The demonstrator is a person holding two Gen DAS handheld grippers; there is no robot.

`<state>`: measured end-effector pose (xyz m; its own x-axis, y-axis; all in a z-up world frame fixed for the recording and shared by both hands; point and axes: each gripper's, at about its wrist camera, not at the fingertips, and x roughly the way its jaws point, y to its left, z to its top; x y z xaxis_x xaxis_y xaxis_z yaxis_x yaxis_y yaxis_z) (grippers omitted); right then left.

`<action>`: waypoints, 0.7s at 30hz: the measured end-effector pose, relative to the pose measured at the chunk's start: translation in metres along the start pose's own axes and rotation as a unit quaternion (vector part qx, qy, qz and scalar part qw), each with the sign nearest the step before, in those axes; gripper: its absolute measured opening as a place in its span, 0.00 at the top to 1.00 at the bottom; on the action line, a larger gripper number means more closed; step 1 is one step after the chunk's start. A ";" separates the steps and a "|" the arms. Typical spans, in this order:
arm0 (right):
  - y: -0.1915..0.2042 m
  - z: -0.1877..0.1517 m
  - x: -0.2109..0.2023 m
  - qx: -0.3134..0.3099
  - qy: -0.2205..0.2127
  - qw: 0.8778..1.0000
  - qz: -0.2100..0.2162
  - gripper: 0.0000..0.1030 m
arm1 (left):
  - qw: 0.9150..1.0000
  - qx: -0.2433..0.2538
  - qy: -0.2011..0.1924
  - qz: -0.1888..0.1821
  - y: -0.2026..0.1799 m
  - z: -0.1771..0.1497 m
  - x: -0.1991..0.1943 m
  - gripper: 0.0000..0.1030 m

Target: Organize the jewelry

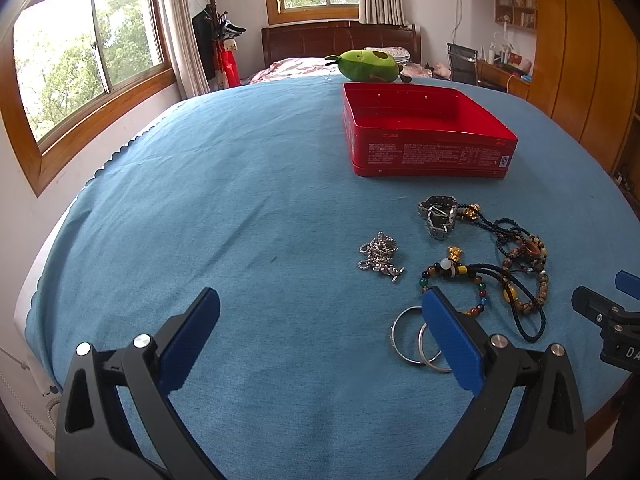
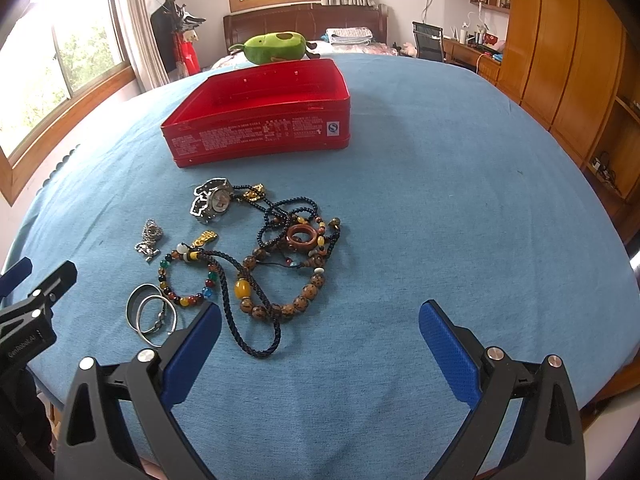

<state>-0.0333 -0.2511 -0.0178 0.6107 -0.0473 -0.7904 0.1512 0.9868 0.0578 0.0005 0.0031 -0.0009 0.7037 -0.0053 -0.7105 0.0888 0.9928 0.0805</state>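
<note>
An open red tin box [image 1: 428,156] [image 2: 260,136] stands on the blue cloth. In front of it lies jewelry: a metal watch [image 1: 438,216] [image 2: 212,200], a silver chain [image 1: 378,256] [image 2: 149,240], two silver bangles [image 1: 416,340] [image 2: 150,314], a multicolour bead bracelet [image 1: 476,280] [image 2: 184,276] and brown bead strings with dark cords [image 1: 520,264] [image 2: 288,272]. My left gripper [image 1: 320,332] is open and empty, left of the bangles. My right gripper [image 2: 320,344] is open and empty, near the brown beads; it also shows at the right edge of the left wrist view [image 1: 604,312].
The blue cloth [image 1: 240,200] [image 2: 460,200] covers a round table. A green plush toy [image 1: 370,66] [image 2: 276,46] sits behind the box. Beyond are a bed, windows, a coat rack, a desk and wooden wardrobes [image 2: 568,60].
</note>
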 end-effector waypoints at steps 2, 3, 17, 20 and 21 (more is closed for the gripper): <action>0.000 0.000 0.000 0.000 0.000 1.000 0.000 0.04 | 1.000 0.000 0.000 0.000 0.000 0.000 0.000 0.03; 0.000 0.000 0.001 0.000 0.000 1.000 0.000 0.04 | 1.000 0.000 0.000 0.000 0.001 -0.001 0.000 0.03; -0.001 -0.001 0.002 0.000 0.001 1.000 0.001 0.04 | 1.000 0.000 0.001 -0.001 0.001 -0.001 0.001 0.03; -0.001 -0.001 0.002 0.001 0.002 1.000 0.001 0.04 | 1.000 -0.001 0.001 0.000 0.002 -0.001 0.001 0.03; -0.001 -0.002 0.002 0.001 0.002 1.000 0.001 0.04 | 1.000 -0.001 0.001 0.000 0.002 -0.001 0.001 0.03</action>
<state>-0.0336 -0.2523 -0.0208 0.6086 -0.0451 -0.7922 0.1513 0.9867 0.0601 0.0007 0.0053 -0.0021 0.7020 -0.0042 -0.7122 0.0871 0.9930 0.0800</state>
